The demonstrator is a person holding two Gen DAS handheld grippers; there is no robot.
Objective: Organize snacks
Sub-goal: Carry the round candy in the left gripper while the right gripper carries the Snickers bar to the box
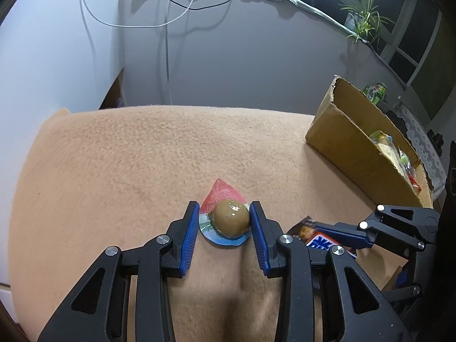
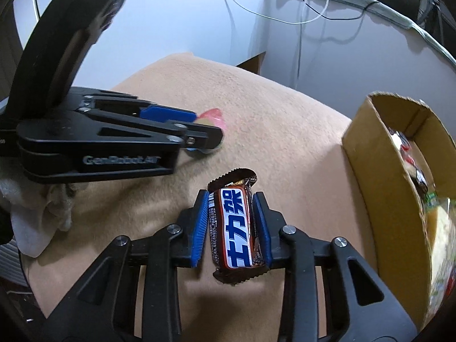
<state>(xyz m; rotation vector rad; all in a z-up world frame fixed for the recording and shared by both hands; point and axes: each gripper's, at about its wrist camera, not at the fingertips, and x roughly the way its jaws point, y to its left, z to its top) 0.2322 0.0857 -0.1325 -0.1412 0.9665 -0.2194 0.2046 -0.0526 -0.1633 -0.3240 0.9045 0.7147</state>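
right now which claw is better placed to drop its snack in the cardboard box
Right. The right claw has the brown chocolate bar with a blue-and-white label between its pads, and the open brown cardboard box sits just to its right. The left claw, around the brown jelly cup, is farther away.

Left wrist view: sits behind left gripper (image 1: 223, 213), looks forward and steeply down, close over peach-blanketed tabletop (image 1: 128, 156), wall behind. Right wrist view: same mounting on right gripper (image 2: 230, 199), same downward tilt, equally close. Shared: blanket, cardboard box (image 1: 359, 154) at right edge, hanging cables (image 1: 171, 5). Each view catches other gripper from side: right gripper low right in left view, left gripper at left in right view
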